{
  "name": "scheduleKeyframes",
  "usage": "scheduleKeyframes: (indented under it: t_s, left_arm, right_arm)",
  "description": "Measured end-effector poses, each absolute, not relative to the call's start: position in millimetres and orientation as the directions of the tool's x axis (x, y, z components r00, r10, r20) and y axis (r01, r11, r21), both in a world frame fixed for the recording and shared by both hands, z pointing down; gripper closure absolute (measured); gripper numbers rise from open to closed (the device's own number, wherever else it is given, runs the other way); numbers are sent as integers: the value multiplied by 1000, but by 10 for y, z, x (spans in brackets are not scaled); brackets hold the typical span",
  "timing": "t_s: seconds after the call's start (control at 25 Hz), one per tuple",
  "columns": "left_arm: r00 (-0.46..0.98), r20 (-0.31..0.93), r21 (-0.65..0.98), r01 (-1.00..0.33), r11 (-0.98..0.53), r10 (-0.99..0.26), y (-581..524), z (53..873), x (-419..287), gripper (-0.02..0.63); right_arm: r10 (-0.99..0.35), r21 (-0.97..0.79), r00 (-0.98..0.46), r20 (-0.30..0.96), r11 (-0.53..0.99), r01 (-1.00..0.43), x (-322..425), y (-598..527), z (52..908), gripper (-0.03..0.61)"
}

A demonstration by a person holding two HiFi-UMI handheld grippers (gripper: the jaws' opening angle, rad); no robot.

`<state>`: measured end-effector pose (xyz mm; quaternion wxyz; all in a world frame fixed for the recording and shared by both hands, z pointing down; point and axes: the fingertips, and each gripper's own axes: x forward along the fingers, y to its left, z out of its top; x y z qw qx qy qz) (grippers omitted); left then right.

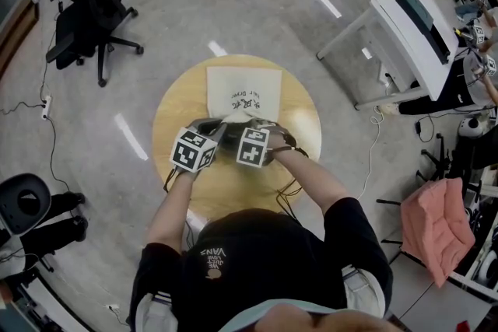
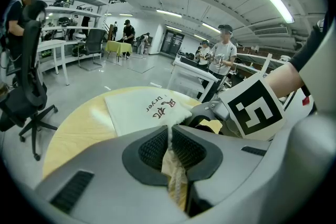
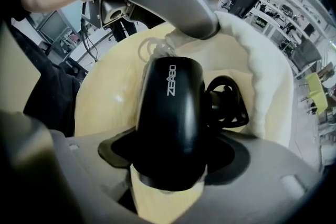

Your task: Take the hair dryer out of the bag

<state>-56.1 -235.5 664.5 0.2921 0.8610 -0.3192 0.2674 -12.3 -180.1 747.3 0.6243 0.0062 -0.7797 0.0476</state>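
Note:
A white cloth bag [image 1: 243,89] printed "Hair Dryer" lies on the round wooden table [image 1: 175,113], mouth toward me. My left gripper [image 2: 170,139] is shut on the rim of the bag [image 2: 142,110], beside its drawstring, and lifts that edge. The black hair dryer [image 3: 170,113] lies at the bag's mouth with its coiled cord [image 3: 226,105] behind it, and the white bag rim [image 3: 262,60] curves round its far side. My right gripper [image 3: 170,165] points steeply down with its jaws wide on either side of the dryer's body. The left gripper [image 3: 205,29] hangs just above the dryer.
A black office chair [image 1: 85,12] stands at the far left and a white desk [image 1: 412,19] at the far right. A pink cloth [image 1: 440,221] hangs at the right. Cables run over the floor. People [image 2: 223,55] stand in the background.

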Motion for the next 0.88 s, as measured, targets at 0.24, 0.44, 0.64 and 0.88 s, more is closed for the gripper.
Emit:
scheduleKeyframes:
  t_s: [0.24,0.44,0.64,0.88]
  left_arm:
    - [654,646,334,-706,-624,-394,-2336,6649,-539,575]
    - [647,651,322,-708,-628,-396,-2318,6646,-555,575]
    - [637,662,310,-713,-629,-395,-2306,6652,-548,575]
    - [633,668,304,-712,-633,-392,-2268,6636,-511,575]
  right_arm:
    - [68,-81,-200,977,995,-55,-135,-1779,7556,201]
    - [65,-77,-192,979,995,-57,-147,-1769,7560,199]
    - [63,-75,-186,980,995,-62,-138,-1768,7557,212]
    - [62,-79,-220,974,994,-70,-100,-1735,7520,219]
